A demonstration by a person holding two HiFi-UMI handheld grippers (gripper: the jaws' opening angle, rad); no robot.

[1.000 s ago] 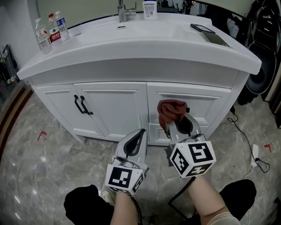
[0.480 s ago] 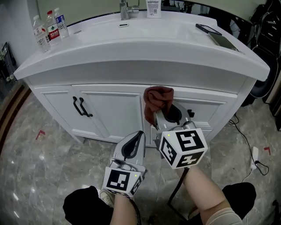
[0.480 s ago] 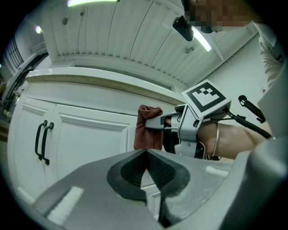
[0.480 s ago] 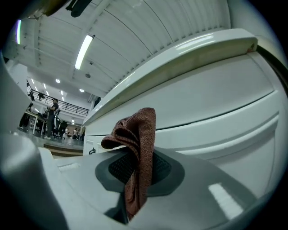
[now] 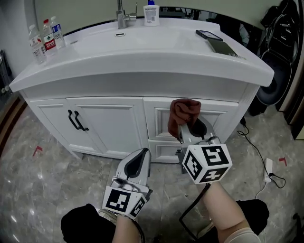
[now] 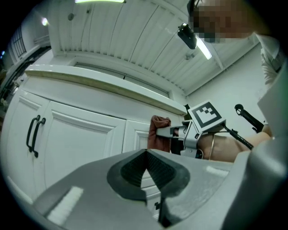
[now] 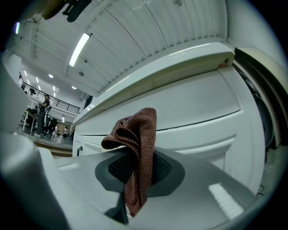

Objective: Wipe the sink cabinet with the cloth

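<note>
Head view overhead; gripper views low, sharing cabinet front (image 5: 110, 124).

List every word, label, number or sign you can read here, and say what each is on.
No text in these pictures can be read.
Water bottles on the counter: labels, one of them red, print too small to read.
White container by the tap: blue print, too small to read.
Marker cubes: black-and-white square patterns only, no words or numbers.
</note>
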